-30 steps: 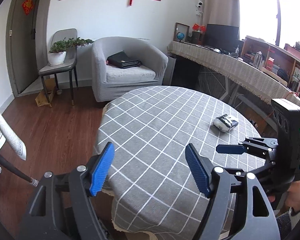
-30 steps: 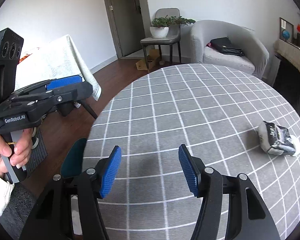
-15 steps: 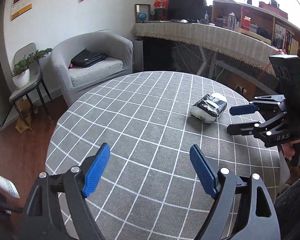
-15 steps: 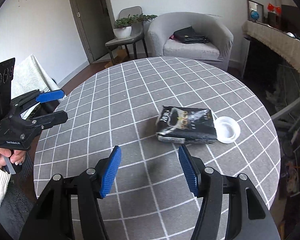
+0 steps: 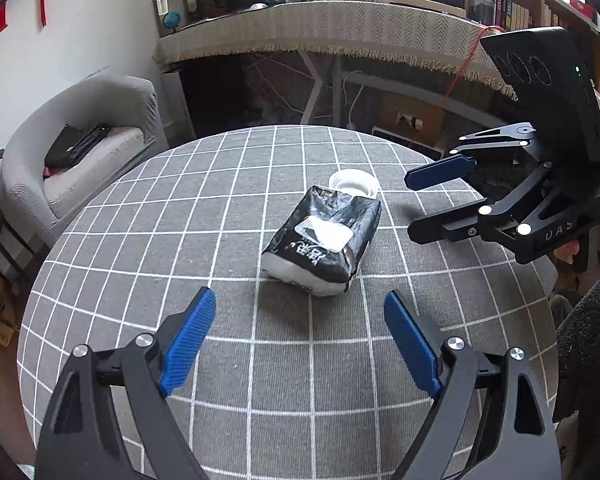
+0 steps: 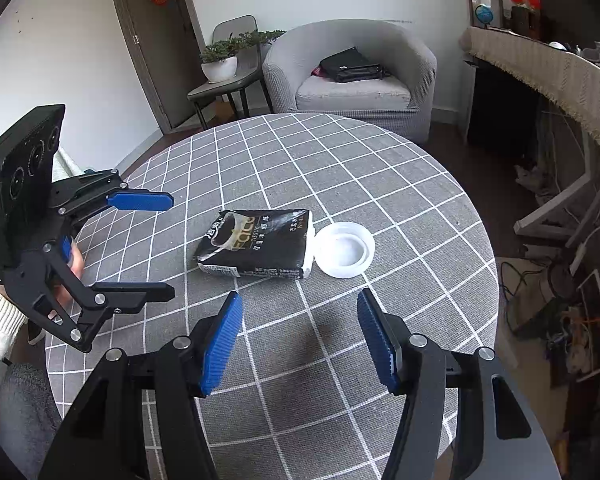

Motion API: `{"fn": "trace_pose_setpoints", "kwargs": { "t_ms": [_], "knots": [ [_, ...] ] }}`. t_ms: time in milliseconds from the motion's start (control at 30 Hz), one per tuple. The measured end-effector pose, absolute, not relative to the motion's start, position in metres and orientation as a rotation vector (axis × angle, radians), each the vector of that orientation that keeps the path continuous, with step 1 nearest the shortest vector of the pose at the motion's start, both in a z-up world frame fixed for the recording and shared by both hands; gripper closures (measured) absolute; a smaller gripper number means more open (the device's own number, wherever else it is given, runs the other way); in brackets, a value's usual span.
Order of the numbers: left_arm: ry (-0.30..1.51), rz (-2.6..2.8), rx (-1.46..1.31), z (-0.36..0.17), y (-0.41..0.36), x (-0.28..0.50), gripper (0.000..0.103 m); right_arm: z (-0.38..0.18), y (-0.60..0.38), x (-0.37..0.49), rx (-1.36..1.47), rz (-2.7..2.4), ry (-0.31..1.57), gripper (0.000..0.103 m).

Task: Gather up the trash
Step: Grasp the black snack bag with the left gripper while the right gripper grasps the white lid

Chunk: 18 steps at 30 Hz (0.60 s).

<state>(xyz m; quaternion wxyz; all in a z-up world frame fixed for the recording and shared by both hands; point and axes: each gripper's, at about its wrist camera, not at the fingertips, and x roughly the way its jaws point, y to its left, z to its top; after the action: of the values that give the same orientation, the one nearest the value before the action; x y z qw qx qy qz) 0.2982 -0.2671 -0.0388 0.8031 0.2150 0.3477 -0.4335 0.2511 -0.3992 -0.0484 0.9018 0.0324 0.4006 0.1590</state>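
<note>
A black tissue pack (image 5: 324, 240) (image 6: 258, 242) lies flat near the middle of the round table with its grey checked cloth (image 5: 180, 208) (image 6: 340, 152). A white round lid (image 5: 354, 182) (image 6: 345, 249) rests against the pack's far end. My left gripper (image 5: 300, 344) (image 6: 168, 240) hovers just short of the pack; its jaws are opening wider and nothing is between them. My right gripper (image 6: 300, 340) (image 5: 410, 204) stands open beside the pack and lid, also with nothing in it.
A grey armchair (image 6: 352, 80) with a black bag (image 6: 350, 66) stands beyond the table. A chair with a potted plant (image 6: 220, 62) is by the door. A long cloth-covered desk (image 5: 340, 28) with shelves runs along the wall, with cables on the floor beneath.
Both grippers swung in toward the tissue pack, which now sits close in front of each. The left jaws have spread wider. The right jaws kept their gap.
</note>
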Motion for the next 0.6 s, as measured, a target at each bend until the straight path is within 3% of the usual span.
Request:
{"fn": "trace_pose_setpoints", "kwargs": {
  "t_ms": [467, 500, 600],
  "knots": [
    [0.824, -1.048, 0.408, -0.052, -0.31, 0.331, 0.016, -0.054, -0.433, 0.266, 0.102, 0.309, 0.839, 0.043],
    [0.831, -1.054, 0.407, -0.054, -0.312, 0.333, 0.018, -0.055, -0.434, 0.266, 0.104, 0.305, 0.839, 0.043],
    [0.833, -1.059, 0.406, -0.054, -0.315, 0.336, 0.038, -0.055, -0.436, 0.267, 0.109, 0.298, 0.841, 0.043]
  ]
}}
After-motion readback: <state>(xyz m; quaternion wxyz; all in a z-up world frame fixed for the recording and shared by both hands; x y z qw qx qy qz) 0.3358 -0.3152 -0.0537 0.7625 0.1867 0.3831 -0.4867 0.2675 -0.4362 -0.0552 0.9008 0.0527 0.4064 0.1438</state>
